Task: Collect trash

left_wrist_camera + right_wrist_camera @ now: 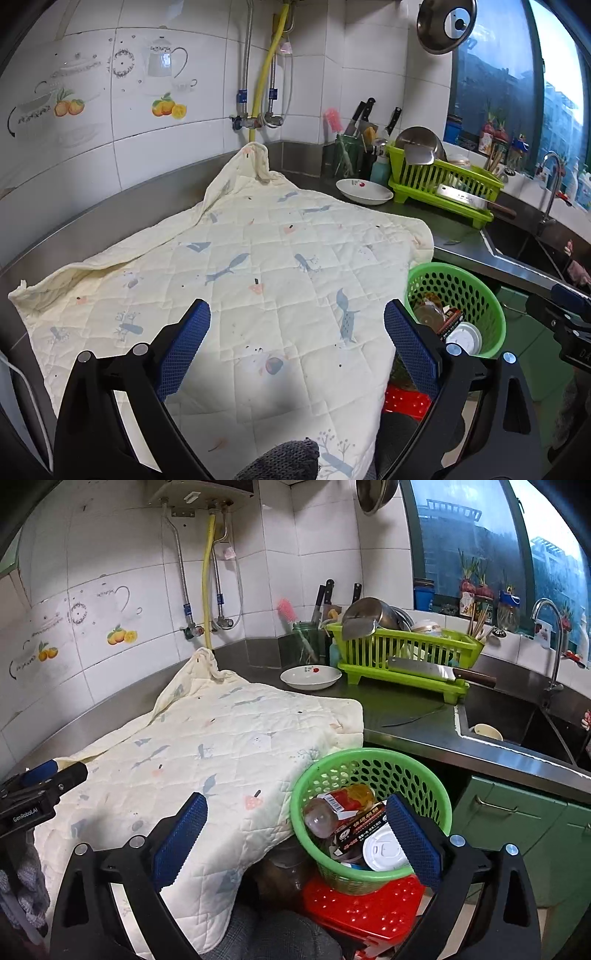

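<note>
From where I steer, the green basket (369,812) sits on a red stool (362,904) just off the front edge of the counter, and in the right wrist view it lies straight ahead and slightly right of my right gripper (295,838), so that hand is the nearer one; my left gripper (297,347) sees the same basket off to its right, beyond its right finger. Both grippers hang with jaws spread wide and nothing between the pads. The trash is already inside the basket: a plastic bottle (340,805) lying on its side with its long axis running left to right, a printed carton (364,830) and a white lid (384,851) nearest me. I see no loose rubbish left on the quilted cloth (258,277) that covers the counter, so I judge the collecting near its end. The cloth's corner droops beside the basket's left rim and could snag a finger; the white bowl (310,675), dish rack (406,653) and cleaver (439,672) stand well apart
</note>
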The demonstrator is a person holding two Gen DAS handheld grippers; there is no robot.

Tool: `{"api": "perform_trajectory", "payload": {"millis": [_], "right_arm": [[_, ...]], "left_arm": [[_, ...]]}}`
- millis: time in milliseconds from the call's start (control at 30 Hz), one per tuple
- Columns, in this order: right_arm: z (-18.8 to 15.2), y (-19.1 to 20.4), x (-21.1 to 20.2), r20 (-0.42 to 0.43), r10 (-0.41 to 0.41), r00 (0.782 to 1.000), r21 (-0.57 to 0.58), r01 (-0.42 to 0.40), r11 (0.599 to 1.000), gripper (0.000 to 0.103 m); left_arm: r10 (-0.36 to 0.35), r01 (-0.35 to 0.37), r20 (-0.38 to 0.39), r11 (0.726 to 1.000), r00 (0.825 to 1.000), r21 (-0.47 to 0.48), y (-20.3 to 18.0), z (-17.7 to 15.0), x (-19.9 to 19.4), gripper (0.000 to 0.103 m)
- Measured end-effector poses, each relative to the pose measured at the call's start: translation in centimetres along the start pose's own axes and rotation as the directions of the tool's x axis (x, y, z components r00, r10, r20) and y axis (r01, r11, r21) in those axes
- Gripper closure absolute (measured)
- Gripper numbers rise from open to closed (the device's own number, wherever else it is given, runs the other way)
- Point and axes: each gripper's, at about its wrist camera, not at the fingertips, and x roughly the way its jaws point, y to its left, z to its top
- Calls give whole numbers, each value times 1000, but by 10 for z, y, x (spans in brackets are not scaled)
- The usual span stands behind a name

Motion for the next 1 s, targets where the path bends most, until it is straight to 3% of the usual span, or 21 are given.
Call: {"api": "perform_trajectory", "payload": {"millis": [667,1000], "right_arm": [[-1,9,-14,24,7,1000,-10,-7,1000,9],[-1,7,-21,47,-17,999,-10,17,1000,9]], "left_arm": [[62,-61,74,998,995,-18,5,1,-21,9],[44,-45,104,999,994,9,-5,-2,-30,9]]}}
